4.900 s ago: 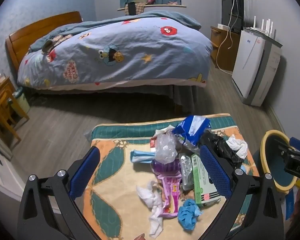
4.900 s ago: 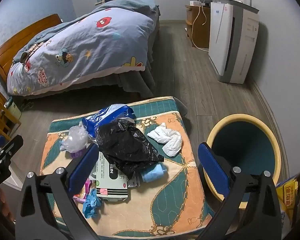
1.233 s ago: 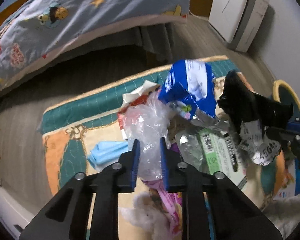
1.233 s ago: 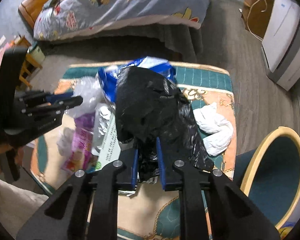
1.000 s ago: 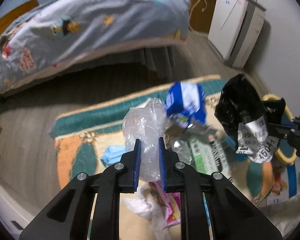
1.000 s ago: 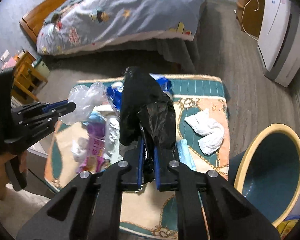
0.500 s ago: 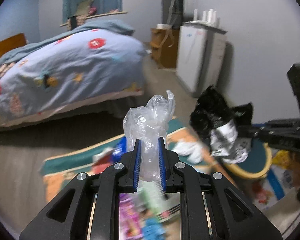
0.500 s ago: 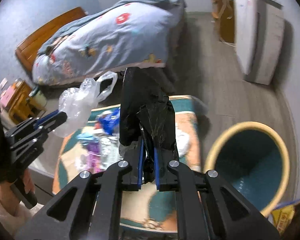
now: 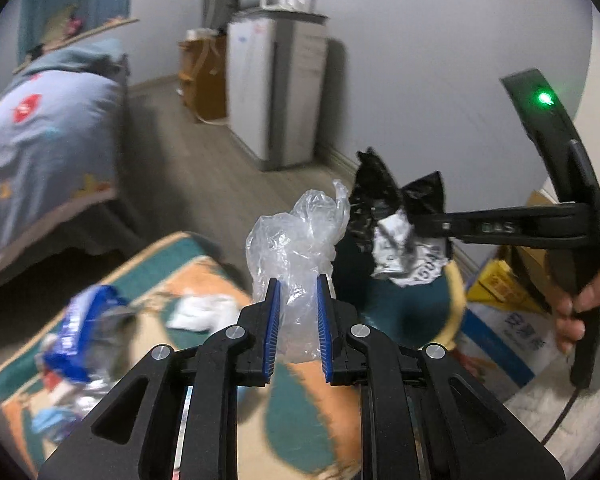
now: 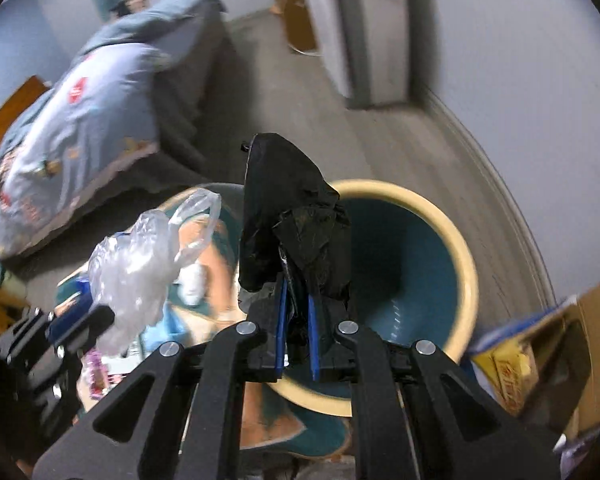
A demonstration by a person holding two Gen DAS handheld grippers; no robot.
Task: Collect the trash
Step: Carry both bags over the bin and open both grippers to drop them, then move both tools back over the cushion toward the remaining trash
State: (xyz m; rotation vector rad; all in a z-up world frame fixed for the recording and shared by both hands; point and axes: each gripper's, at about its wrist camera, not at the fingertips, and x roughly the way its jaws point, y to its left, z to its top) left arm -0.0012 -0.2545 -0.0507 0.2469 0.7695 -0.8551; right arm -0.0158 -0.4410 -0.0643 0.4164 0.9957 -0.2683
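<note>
My left gripper [image 9: 297,300] is shut on a crumpled clear plastic bag [image 9: 300,240], held up in the air. My right gripper [image 10: 296,304] is shut on a black plastic bag [image 10: 288,216] and hangs over the teal bin with a cream rim [image 10: 466,256]. In the left wrist view the black bag [image 9: 380,196] with a white label dangles from the right gripper [image 9: 424,222], just right of the clear bag and above the bin [image 9: 456,304]. The clear bag [image 10: 140,264] shows in the right wrist view, left of the bin.
A low table with an orange and teal cloth [image 9: 204,276] carries a blue wrapper [image 9: 80,328], white tissue [image 9: 204,316] and other blurred litter. A bed [image 9: 32,136] is at the left. A white appliance [image 9: 272,88] stands by the wall. Cardboard boxes [image 9: 512,320] sit behind the bin.
Both grippers have swung right, away from the table and toward the bin, each still carrying its bag. The black bag now hangs over the bin's mouth. The litter pile has slid to the left.
</note>
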